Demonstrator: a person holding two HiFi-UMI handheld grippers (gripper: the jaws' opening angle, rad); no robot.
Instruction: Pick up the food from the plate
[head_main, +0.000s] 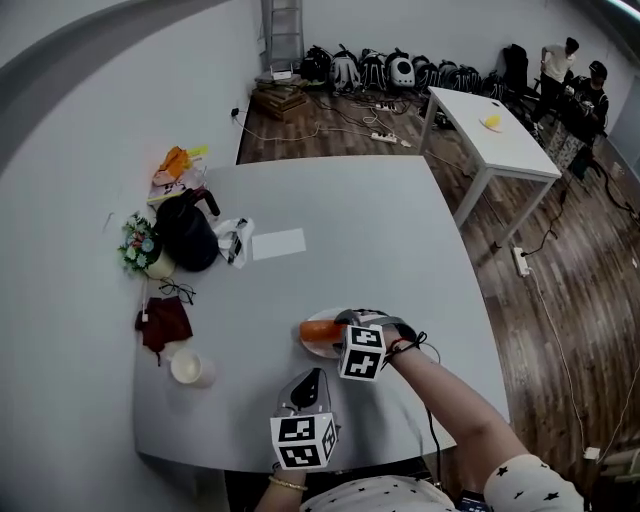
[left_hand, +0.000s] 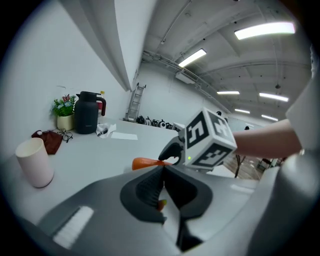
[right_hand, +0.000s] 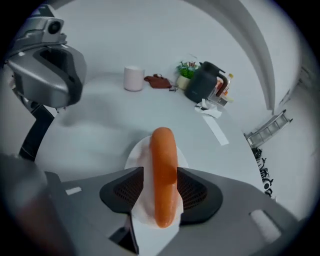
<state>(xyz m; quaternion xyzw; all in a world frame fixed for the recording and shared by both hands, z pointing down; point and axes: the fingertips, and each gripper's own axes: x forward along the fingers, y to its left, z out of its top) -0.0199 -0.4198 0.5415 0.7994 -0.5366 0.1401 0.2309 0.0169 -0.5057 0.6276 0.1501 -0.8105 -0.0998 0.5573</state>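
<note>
An orange sausage (right_hand: 164, 170) lies lengthwise on a small white plate (right_hand: 137, 155) on the grey table (head_main: 380, 240). My right gripper (right_hand: 162, 192) is open, its jaws standing on either side of the sausage. A strip of plate shows between the left pad and the sausage. In the head view the sausage (head_main: 318, 331) pokes out left of the right gripper (head_main: 340, 325). My left gripper (head_main: 310, 385) hovers shut near the table's front edge, just short of the plate. In the left gripper view the left gripper (left_hand: 163, 187) points at the sausage (left_hand: 145, 163).
At the table's left stand a black kettle (head_main: 187, 232), a flower pot (head_main: 143, 250), a red cloth (head_main: 165, 322) with glasses and a white cup (head_main: 190, 368). A paper sheet (head_main: 279, 243) lies mid-table. Beyond, a white table (head_main: 490, 130) and two people.
</note>
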